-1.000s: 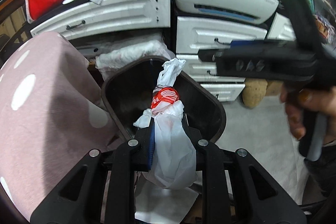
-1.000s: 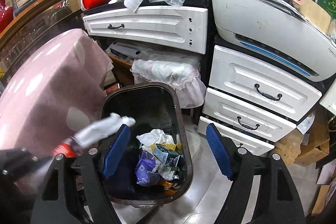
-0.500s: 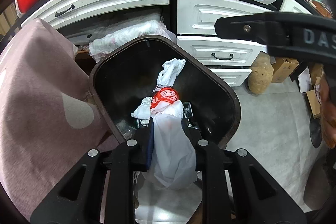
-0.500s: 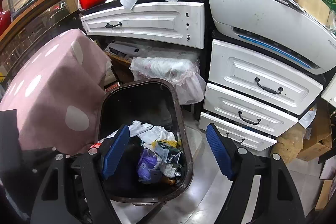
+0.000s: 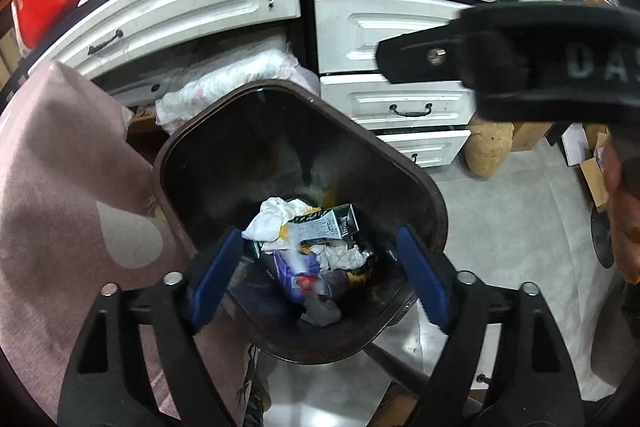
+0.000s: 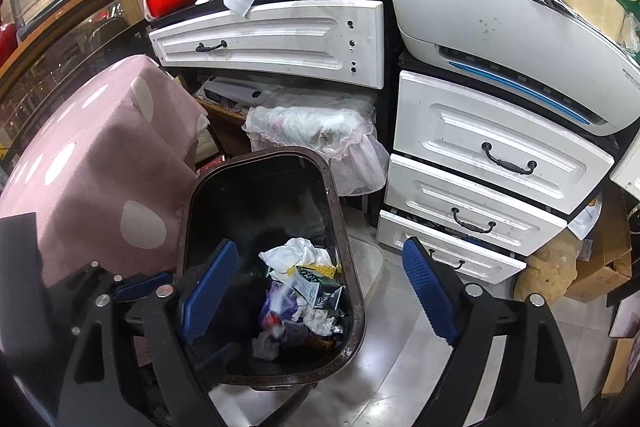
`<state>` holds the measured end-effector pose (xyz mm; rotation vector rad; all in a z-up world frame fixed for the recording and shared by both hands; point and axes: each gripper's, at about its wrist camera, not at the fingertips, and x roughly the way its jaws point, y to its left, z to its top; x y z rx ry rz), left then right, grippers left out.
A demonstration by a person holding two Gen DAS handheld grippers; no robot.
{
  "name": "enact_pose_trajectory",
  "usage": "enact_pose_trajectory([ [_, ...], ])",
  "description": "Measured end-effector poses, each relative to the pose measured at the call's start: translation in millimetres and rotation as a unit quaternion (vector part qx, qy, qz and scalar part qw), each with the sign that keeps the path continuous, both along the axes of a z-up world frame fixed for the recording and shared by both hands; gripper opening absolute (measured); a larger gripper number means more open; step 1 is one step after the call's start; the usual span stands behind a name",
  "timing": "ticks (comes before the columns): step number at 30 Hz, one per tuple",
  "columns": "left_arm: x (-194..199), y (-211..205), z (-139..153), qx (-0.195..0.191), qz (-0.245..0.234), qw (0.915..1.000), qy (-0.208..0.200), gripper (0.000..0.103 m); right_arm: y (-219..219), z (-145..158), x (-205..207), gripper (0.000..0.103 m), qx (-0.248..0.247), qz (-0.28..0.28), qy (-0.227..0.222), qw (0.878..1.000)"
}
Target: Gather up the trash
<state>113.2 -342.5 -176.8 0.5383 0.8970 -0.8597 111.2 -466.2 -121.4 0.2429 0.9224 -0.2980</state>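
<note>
A dark brown trash bin (image 5: 416,179) stands on the floor, with wrappers and tissues (image 5: 316,247) piled inside. My left gripper (image 5: 320,279) is open and empty right above the bin's near rim. A blurred white and red plastic bag (image 5: 308,281) lies among the trash below it. In the right wrist view the same bin (image 6: 340,227) is at lower centre. My right gripper (image 6: 320,295) is open and empty above the bin's right rim. The left gripper's blue pad (image 6: 140,285) shows at lower left. The right gripper's black body (image 5: 520,67) crosses the left wrist view's upper right.
White drawer units (image 6: 492,155) and a white printer (image 6: 500,27) stand behind the bin. A pink dotted cloth (image 6: 88,163) covers furniture on the left. A lace-edged bundle (image 6: 320,127) sits behind the bin. Cardboard boxes (image 6: 604,259) and grey floor (image 5: 500,227) are on the right.
My left gripper has opened and let go of the white and red plastic bag, which dropped into the bin. The right gripper stayed open over the bin.
</note>
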Motion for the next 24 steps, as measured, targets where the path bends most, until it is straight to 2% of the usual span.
enact_pose_trajectory([
  [8, -17, 6, 16, -0.013, -0.011, 0.9998, -0.014, 0.091, -2, 7, -4, 0.088, -0.013, -0.007, -0.008, 1.0],
  [12, -31, 17, 35, -0.032, -0.016, 0.9991, -0.023, 0.092, -8, 18, -10, 0.091, -0.03, -0.025, -0.025, 0.999],
  [17, -51, 34, 66, -0.062, -0.02, 0.9964, -0.055, 0.097, -10, 38, -23, 0.096, -0.038, -0.059, -0.057, 0.996],
  [24, -63, 87, 112, -0.111, 0.04, 0.9885, -0.095, 0.097, 9, 74, -43, 0.097, -0.059, -0.1, -0.106, 0.988],
])
